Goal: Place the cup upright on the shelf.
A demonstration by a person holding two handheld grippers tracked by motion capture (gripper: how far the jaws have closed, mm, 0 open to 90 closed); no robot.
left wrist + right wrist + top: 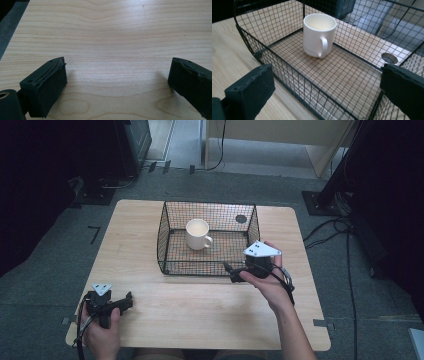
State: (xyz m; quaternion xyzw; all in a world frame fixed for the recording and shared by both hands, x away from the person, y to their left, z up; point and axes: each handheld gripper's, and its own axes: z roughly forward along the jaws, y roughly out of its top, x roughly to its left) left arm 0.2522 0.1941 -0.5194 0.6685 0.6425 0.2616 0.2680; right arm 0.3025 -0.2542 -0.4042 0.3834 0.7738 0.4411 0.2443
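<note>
I see the white mug [198, 234] standing upright inside the black wire basket [165, 227], a little left of the basket's middle, with its handle turned toward the near right. The basket sits on the far half of the desk [200, 305].

My right gripper [231, 272] hangs just outside the basket's near right corner, its fingers [249, 92] spread wide and holding nothing. In the right gripper view the mug [319, 35] stands ahead and to the left, well apart from both fingers, with the near wall of the basket [294, 80] between them and the mug. One finger lies outside that wall over bare wood; the other sits at the basket's corner, and I cannot tell whether it touches the wire.

My left gripper [125, 301] is low at the near left of the desk, far from the basket. In the left gripper view its fingers [47, 82] are also spread wide and empty, with plain wood [112, 50] between them and the desk's left edge close by.

Inside the basket there is open floor to the right of the mug and in front of it. The basket's top is open. A small round hole [389, 58] in the desk shows behind the far right wall. The front half of the desk between the two grippers is bare.
</note>
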